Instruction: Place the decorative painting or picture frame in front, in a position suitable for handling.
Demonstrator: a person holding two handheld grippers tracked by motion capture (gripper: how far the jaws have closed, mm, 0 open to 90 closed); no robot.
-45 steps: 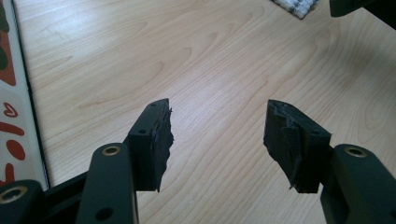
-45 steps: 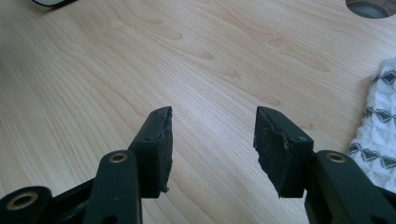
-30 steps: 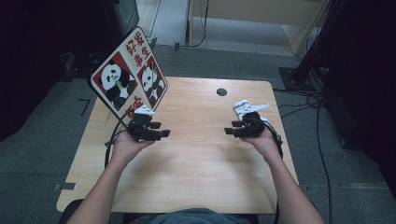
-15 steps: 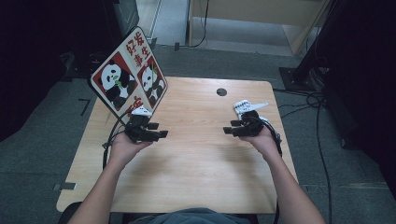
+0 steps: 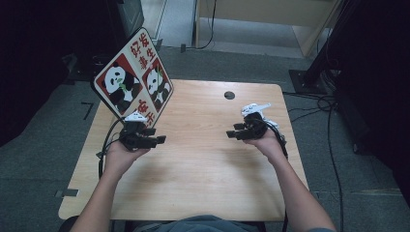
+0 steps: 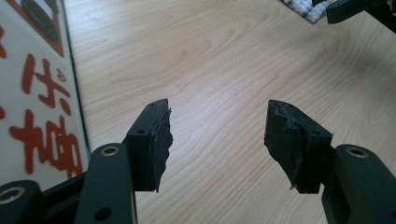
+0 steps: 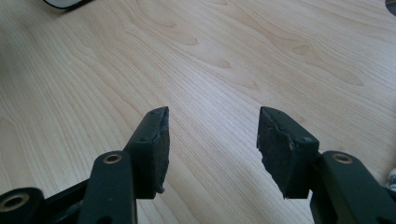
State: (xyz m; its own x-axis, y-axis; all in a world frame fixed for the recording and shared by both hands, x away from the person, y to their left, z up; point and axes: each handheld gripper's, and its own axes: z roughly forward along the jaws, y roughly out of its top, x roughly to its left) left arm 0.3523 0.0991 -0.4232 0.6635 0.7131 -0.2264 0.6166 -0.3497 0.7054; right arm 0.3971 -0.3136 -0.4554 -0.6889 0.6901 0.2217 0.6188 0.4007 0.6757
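1. Nearest, in the high view, the person's two forearms come up from the bottom edge over the wooden table (image 5: 193,188).
2. The left gripper (image 5: 157,140) is held in the left hand just above the table, jaws pointing toward the middle. In the left gripper view its jaws (image 6: 217,140) stand spread with nothing between them, bare wood beneath.
3. The right gripper (image 5: 233,134) is held in the right hand across from it, jaws pointing back toward the left one, the two well apart. In the right gripper view its jaws (image 7: 212,144) are spread wide and hold nothing.
4. The panda sign (image 5: 133,79) stands tilted at the table's far left corner, just beyond the left gripper; whether they touch I cannot tell. Its red-lettered face (image 6: 37,93) shows close beside the left jaw.
5. Farther off, a dark round hole (image 5: 229,95) sits near the table's far edge.
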